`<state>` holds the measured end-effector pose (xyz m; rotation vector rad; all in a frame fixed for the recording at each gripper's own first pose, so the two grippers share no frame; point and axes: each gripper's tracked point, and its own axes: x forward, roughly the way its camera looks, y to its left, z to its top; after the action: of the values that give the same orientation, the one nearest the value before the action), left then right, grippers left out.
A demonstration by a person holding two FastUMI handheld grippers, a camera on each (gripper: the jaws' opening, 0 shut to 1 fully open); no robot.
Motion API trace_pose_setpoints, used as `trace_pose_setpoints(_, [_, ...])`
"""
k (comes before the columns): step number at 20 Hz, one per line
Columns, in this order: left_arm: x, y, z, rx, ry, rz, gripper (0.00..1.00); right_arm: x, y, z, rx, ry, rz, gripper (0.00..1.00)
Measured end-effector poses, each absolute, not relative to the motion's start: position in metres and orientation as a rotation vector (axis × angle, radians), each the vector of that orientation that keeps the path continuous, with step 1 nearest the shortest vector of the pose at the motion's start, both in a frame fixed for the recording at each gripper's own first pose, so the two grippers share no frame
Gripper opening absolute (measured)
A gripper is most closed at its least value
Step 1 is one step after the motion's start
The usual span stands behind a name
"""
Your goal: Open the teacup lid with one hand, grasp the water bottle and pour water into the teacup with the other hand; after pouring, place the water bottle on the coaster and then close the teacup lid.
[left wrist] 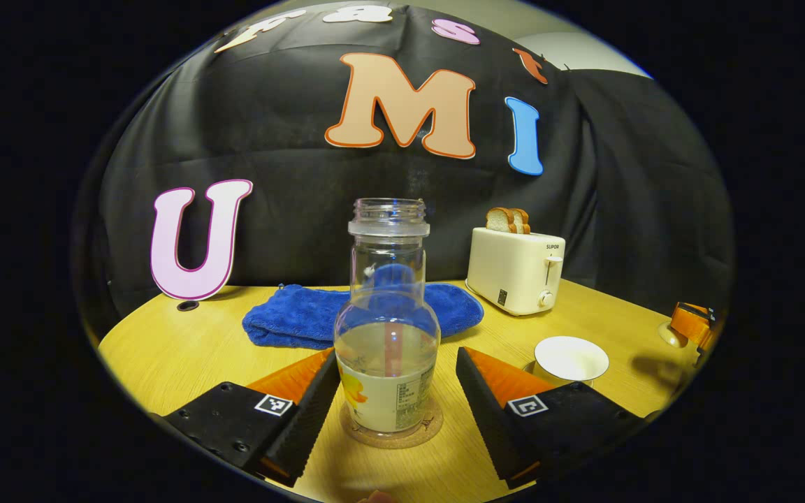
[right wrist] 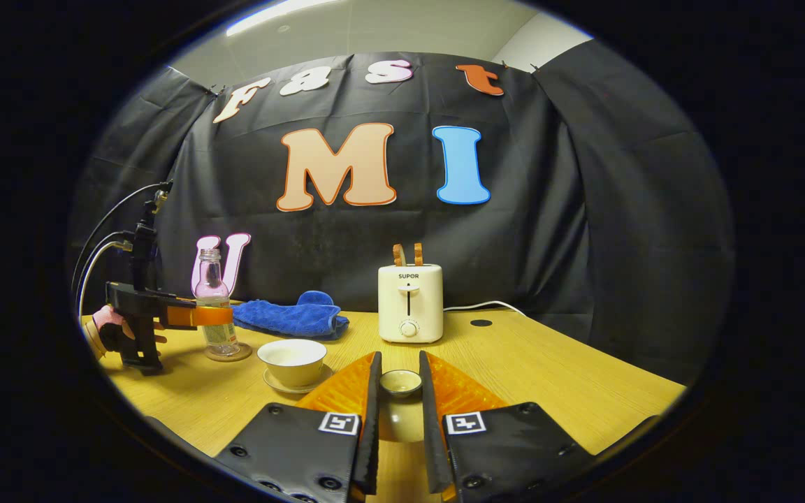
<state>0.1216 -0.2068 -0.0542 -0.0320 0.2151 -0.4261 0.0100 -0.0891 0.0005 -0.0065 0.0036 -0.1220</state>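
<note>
- while the clear glass water bottle (left wrist: 387, 328) stands on its round cork coaster (left wrist: 394, 427), the left gripper (left wrist: 388, 405) is spread apart around it.
- right gripper (right wrist: 400, 391) clamps the small ceramic teacup lid (right wrist: 400, 381); white teacup (right wrist: 292, 360) sits uncovered on its saucer.

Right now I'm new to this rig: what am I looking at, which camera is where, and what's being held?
There is no robot here. A person carries a hand-held gripper in each hand, and each one has a fisheye camera looking along its two fingers.

In the left gripper view, the left hand-held gripper stands open around the water bottle, which sits on its coaster.

In the right gripper view, the right hand-held gripper pinches the teacup lid. The uncovered teacup, a toaster and a blue towel stand on the wooden table.
</note>
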Motion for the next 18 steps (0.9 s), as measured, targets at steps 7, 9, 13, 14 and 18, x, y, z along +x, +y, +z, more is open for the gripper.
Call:
trace_pose_setpoints(7, [0.105,-0.190,-0.058,-0.073,0.209,-0.361,0.95,0.011,-0.090,0.001,-0.007,0.002,-0.127,0.31])
trace_pose_setpoints(9, [0.098,-0.188,-0.058,-0.070,0.202,-0.357,0.95,0.010,-0.091,0.000,-0.007,0.001,-0.128,0.30])
trace_pose_setpoints(13, [0.089,-0.179,-0.057,-0.060,0.194,-0.337,0.95,0.010,-0.089,0.001,-0.007,0.002,-0.122,0.31])
trace_pose_setpoints(14, [0.085,-0.176,-0.055,-0.061,0.184,-0.335,0.95,0.011,-0.089,0.000,-0.007,0.001,-0.122,0.31])
trace_pose_setpoints(18, [0.067,-0.169,-0.052,0.001,0.151,-0.330,0.95,0.011,-0.090,0.000,-0.007,0.003,-0.128,0.31])
